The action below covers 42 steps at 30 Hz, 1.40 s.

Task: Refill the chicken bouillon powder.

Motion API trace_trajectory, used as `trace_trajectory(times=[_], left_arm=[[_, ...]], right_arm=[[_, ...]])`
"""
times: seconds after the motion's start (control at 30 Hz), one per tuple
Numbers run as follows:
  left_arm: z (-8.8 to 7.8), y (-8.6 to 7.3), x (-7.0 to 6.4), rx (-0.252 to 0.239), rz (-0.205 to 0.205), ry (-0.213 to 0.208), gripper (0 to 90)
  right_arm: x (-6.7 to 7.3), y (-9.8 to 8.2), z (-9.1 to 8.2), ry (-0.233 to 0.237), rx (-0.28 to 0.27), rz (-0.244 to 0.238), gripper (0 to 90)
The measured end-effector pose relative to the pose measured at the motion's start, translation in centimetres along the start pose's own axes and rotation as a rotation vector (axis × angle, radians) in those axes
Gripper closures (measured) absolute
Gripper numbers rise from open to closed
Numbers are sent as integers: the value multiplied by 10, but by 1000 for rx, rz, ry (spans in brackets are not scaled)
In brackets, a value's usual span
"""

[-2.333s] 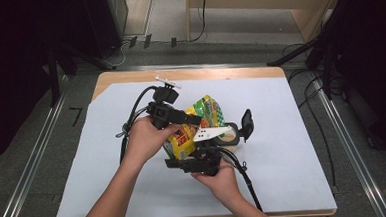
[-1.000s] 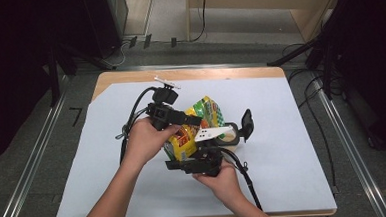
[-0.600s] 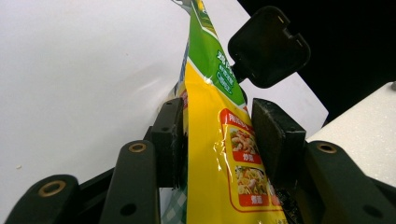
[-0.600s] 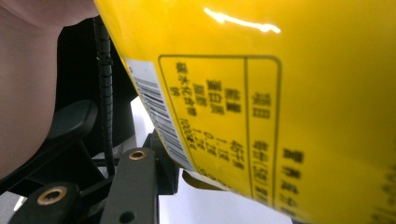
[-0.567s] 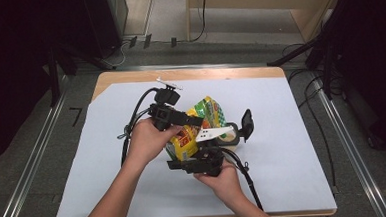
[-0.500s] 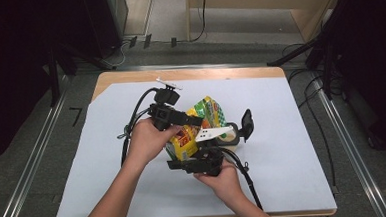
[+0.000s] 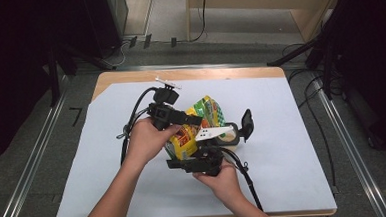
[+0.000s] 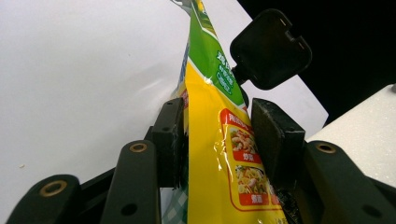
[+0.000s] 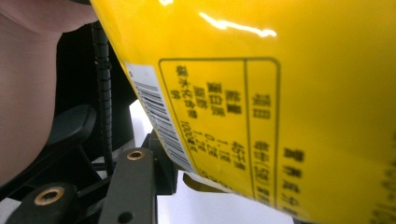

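Note:
A yellow and green snack bag (image 7: 197, 123) is held above the middle of the table between both grippers. My left gripper (image 7: 191, 120) reaches in from the left; its pads (image 8: 171, 140) press on the bag (image 8: 219, 154) from both sides. My right gripper (image 7: 182, 159) comes in from below at the bag's lower end. In the right gripper view the bag's yellow back with a barcode (image 9: 261, 93) lies against one finger (image 9: 135, 186); the other finger is hidden behind it.
A white sheet (image 7: 108, 158) covers the wooden table (image 7: 129, 77). A black plug-shaped piece on a round base (image 7: 245, 126), (image 8: 271, 49) stands just right of the bag. Cables trail from both grippers. A white foam block (image 8: 364, 126) lies off to the right in the left gripper view.

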<state>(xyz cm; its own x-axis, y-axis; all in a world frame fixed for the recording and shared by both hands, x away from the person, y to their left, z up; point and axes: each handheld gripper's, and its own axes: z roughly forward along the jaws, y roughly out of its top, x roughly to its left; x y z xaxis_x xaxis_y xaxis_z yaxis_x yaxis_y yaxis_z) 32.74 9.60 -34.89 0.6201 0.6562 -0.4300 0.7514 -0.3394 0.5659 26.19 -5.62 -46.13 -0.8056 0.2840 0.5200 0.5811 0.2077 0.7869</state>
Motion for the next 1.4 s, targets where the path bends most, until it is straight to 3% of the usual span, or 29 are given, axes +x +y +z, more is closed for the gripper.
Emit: trace_trajectory(times=[0.3,0.6,1.1,1.4], left_arm=[[-3,0,0,-8,-14,-11,568],[-2,1,-4,-1,4,-3,568],[6,-2,0,31,-14,-6,567],[3,-2,-3,23,3,-1,570]], right_arm=[[3,3,-2,4,2,14,594],[1,0,-1,33,-20,50,588],[-1,-7,2,-24,4,-2,590],[0,-6,2,-14,5,-16,595]])
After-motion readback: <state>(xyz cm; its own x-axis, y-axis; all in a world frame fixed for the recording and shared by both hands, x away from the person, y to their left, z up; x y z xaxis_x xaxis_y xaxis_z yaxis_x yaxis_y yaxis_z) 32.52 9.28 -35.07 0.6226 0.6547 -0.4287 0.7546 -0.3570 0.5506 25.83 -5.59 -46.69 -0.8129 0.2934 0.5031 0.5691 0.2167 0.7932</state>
